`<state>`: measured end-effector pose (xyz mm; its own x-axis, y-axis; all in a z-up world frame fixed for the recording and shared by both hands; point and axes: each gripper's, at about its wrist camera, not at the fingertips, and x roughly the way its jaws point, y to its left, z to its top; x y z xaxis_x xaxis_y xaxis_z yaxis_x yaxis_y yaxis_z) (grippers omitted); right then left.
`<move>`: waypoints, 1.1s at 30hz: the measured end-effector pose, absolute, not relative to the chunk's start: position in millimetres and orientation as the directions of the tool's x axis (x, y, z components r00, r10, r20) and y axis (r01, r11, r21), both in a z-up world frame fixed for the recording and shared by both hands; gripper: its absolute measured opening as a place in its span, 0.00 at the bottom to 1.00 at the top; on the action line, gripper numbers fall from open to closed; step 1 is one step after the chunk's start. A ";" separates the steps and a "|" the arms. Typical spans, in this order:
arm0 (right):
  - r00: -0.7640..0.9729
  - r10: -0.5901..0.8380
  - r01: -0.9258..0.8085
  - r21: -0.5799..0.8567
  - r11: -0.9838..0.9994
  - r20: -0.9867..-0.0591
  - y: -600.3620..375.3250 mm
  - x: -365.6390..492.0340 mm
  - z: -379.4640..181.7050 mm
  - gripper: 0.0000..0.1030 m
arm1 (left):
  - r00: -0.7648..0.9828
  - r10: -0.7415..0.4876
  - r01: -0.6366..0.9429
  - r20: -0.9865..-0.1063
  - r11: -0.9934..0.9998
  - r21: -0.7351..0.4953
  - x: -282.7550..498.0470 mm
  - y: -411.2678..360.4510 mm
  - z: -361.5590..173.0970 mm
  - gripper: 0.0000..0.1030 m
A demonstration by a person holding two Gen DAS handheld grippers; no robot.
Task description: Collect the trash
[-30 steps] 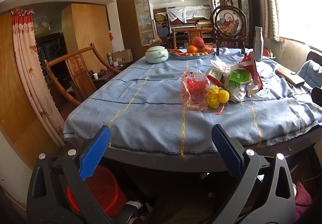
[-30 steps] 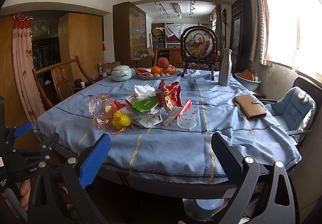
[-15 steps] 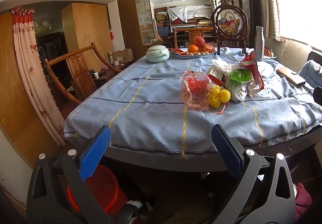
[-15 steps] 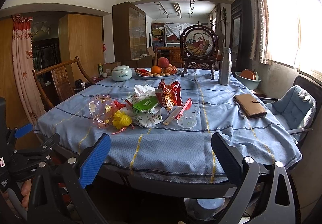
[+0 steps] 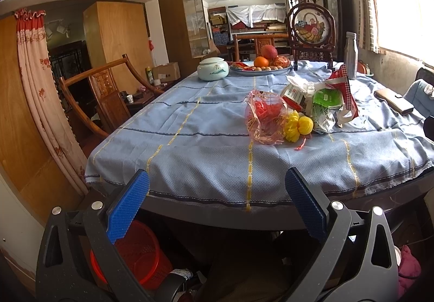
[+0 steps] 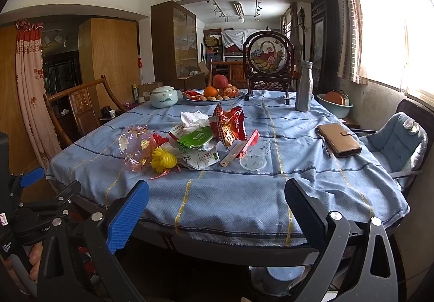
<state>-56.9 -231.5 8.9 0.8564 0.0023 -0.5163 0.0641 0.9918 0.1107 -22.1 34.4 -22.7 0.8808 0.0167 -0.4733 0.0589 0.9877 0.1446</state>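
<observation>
Both grippers, left (image 5: 217,193) and right (image 6: 217,204), gape empty before the table edge. Advise: start with nearest pink cellophane wrapper (image 6: 135,148), pinch a crumpled fold, avoid tablecloth (image 6: 244,193).

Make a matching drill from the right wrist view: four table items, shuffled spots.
Items
1. metal bottle
2. brown wallet
3. fruit plate
4. clear plastic cup

Spots
A. on its side at the trash pile's right edge
B. far end, between lidded jar and framed screen
C. lying flat at the right side, near the cushioned chair
D. upright, far right, beside the green basin

Pairs: 1-D, 2-C, 3-B, 4-A
</observation>
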 end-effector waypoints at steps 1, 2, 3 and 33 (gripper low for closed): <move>0.855 0.004 0.063 0.111 0.992 -0.519 -231.0 -56.1 7.9 0.95 | 0.879 0.019 0.058 -0.477 0.988 0.146 -20.7 33.7 -23.7 0.93; 0.854 0.004 0.062 0.110 0.992 -0.521 -231.3 -55.1 7.2 0.95 | 0.876 0.020 0.057 -0.481 0.988 0.146 -18.9 33.7 -25.0 0.93; 0.852 0.004 0.062 0.109 0.992 -0.523 -231.5 -54.1 6.8 0.95 | 0.874 0.023 0.056 -0.485 0.988 0.147 -17.7 33.8 -26.1 0.93; 0.809 0.004 0.075 0.110 0.991 -0.588 -278.7 41.6 -32.2 0.95 | 0.708 -0.237 0.267 -0.665 0.962 -0.058 151.0 -28.2 -27.0 0.93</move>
